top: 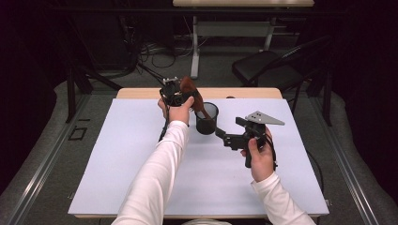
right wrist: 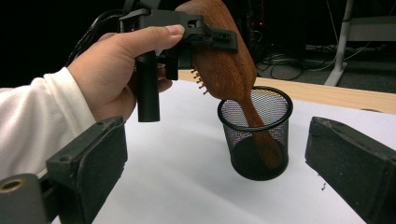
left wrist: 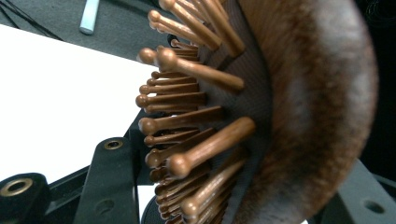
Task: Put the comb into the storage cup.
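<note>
my left gripper (right wrist: 205, 35) gripped the brush (right wrist: 231, 70) head, handle already down in the cup (right wrist: 254, 135); release was left. my right gripper (top: 220, 133) stood wide open, empty.

Wooden hairbrush (left wrist: 299, 107) between fingers (left wrist: 109, 186)

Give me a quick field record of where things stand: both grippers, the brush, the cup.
left gripper: shut on the hairbrush head, held above the cup
hairbrush: wooden, tilted, handle down inside the cup, bristles facing the left hand
mesh cup: black, upright on the white table cover
right gripper: open, jaws apart either side of the cup, not touching it
brush release: not yet done
</note>
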Tool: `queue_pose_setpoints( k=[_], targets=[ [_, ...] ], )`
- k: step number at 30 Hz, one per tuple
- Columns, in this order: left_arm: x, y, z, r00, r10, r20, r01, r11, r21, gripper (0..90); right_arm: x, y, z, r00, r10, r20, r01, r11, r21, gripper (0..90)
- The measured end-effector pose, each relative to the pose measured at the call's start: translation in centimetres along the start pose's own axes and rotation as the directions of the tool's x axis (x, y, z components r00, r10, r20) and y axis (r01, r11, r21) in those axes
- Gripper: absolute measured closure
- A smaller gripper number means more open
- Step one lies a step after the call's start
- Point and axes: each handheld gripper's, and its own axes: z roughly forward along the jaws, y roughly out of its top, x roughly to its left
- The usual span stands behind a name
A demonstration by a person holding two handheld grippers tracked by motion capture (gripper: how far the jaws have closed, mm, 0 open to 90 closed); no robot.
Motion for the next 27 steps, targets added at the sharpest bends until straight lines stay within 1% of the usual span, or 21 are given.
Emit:
queue_pose_setpoints(
  k=[3,9,10,13,15,16,21,27],
  targets=[
    [-0.09,-0.04,0.09,1.0,0.001,-0.001,-0.001,1.0,-0.002,47.8,0.05,-0.03,0.06,1.0,-0.004,-0.001,0.004,1.0,0.003,5.4],
    [-0.23,-0.12,0.18,0.9995,0.033,0.002,-0.033,0.9994,-0.008,47.8,0.03,0.0,0.04,1.0,-0.001,0.0,0.001,1.0,0.0,5.5],
    [-0.28,-0.14,0.25,0.9995,0.03,0.0,-0.03,0.9994,-0.016,47.8,0.02,-0.02,0.07,1.0,-0.001,-0.001,0.001,1.0,0.0,5.5],
    [-0.3,-0.23,0.31,0.9995,0.032,0.003,-0.032,0.9994,-0.016,47.8,0.06,-0.03,0.05,1.0,-0.002,-0.001,0.002,1.0,0.001,5.6],
    [-0.34,-0.28,0.36,0.9993,0.037,0.005,-0.037,0.9991,-0.022,47.7,0.03,0.01,0.03,1.0,-0.001,-0.001,0.001,1.0,-0.001,5.6],
    [-0.33,-0.27,0.35,0.9989,0.046,0.005,-0.046,0.9987,-0.021,47.7,-0.01,0.01,0.04,1.0,0.0,-0.002,0.0,1.0,-0.001,5.6],
    [-0.45,-0.34,0.4,0.9988,0.048,0.005,-0.048,0.9984,-0.029,47.7,-0.06,0.02,0.04,1.0,0.003,-0.001,-0.003,1.0,-0.005,5.9],
    [-0.51,-0.35,0.27,0.9978,0.066,0.01,-0.065,0.9976,-0.021,47.6,-0.07,0.04,0.04,1.0,0.005,0.001,-0.005,1.0,-0.005,5.9]
  ],
)
